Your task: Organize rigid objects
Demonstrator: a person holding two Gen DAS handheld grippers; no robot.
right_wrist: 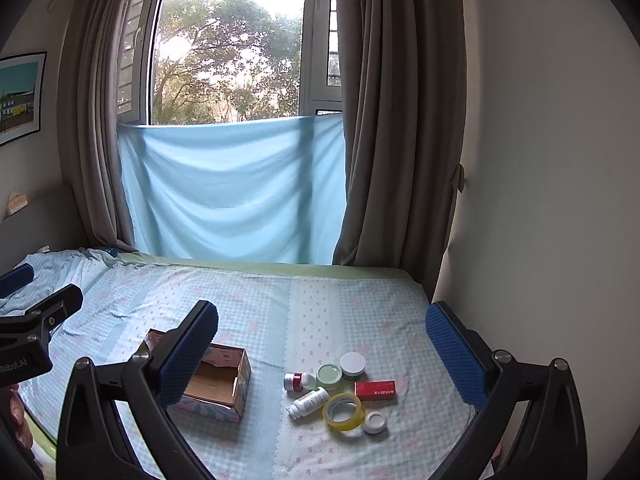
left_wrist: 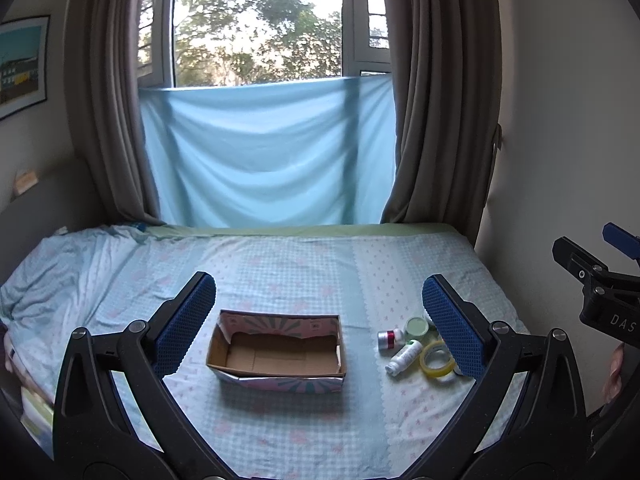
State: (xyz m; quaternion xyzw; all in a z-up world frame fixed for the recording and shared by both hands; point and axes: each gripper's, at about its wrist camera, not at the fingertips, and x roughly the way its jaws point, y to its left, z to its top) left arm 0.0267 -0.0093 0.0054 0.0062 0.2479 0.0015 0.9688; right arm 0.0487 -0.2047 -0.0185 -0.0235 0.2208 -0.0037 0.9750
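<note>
An open cardboard box (left_wrist: 276,350) is seen on the checked bedsheet (left_wrist: 280,272), with a cluster of small items just to its right, partly hidden in the left wrist view behind a finger of the left gripper (left_wrist: 320,330), whose jaws are spread wide and empty. Only the right wrist view, where the right gripper (right_wrist: 322,354) is likewise held wide open, shows the whole cluster: tape roll (right_wrist: 344,411), white bottle (right_wrist: 310,402), red carton (right_wrist: 375,390), green-lidded jar (right_wrist: 329,376), white-lidded jar (right_wrist: 353,364). There the box's left end is covered by a finger.

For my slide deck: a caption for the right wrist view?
Open right gripper above a bed, facing small items beside an empty cardboard box.
</note>
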